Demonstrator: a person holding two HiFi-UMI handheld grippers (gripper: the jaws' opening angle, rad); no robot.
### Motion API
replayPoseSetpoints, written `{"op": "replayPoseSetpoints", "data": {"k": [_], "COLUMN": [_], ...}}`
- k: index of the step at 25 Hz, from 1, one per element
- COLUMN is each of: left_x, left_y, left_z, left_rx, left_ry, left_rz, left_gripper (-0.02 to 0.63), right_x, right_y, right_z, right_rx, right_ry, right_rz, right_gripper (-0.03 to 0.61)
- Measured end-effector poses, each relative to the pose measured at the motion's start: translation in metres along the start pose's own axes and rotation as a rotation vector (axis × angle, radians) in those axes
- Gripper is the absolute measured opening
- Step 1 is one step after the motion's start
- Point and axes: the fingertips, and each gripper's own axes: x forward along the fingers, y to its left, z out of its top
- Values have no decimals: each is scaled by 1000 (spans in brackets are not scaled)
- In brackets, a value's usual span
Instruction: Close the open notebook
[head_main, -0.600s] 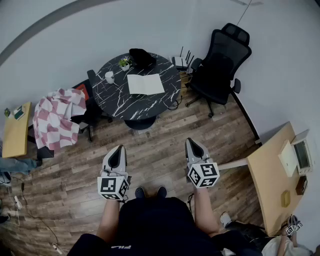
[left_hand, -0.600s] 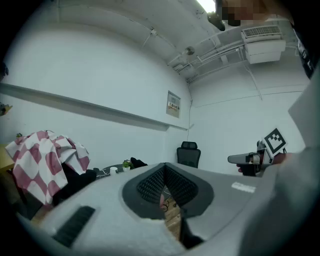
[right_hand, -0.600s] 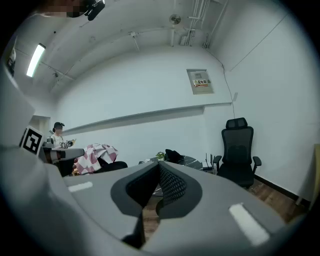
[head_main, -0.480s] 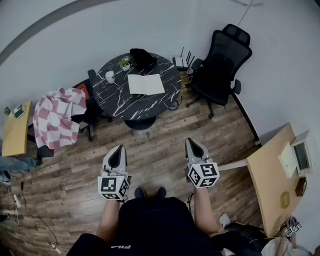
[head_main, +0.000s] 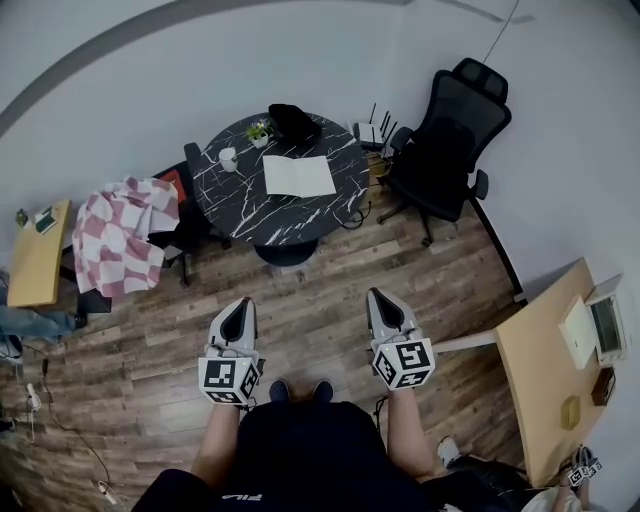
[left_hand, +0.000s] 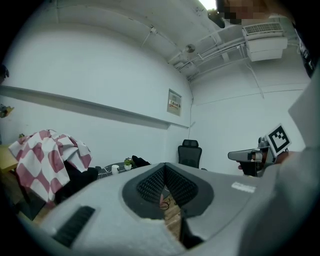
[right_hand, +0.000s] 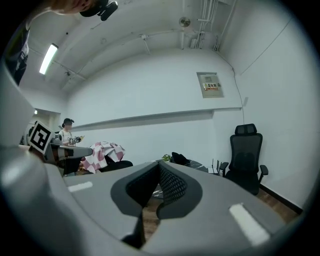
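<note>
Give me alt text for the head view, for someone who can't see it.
An open notebook lies on a black marble table across a wooden floor, far from the person's left gripper and right gripper, both shut and empty.

Notebook (head_main: 298, 175) on table (head_main: 250, 212); cup (head_main: 229, 158) left of it, chair (head_main: 445, 135) right.

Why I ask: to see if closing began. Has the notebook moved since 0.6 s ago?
No. The notebook lies open at the same spot on the table, right of the cup; only the view shifted.
</note>
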Motion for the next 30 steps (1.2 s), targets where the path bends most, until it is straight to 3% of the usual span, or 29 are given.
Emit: {"op": "replayPoseSetpoints", "data": {"k": [5,20,30], "left_x": [3,0,12], "left_y": [-5,-35,-29], "left_z": [0,-9,2], "left_rx": [9,38,78], "left_ry": [-1,-10,-18], "left_rz": [4,38,71], "left_gripper": [5,5,5], "right_x": [-3,-12,6], "right_y": [-5,-26,-31], "right_z": [0,-13,-14], "right_rx": [-67,-50,-30], "right_ry": [20,33,38], "right_rz": [-26,4,24], "right_gripper": [12,12,12]}}
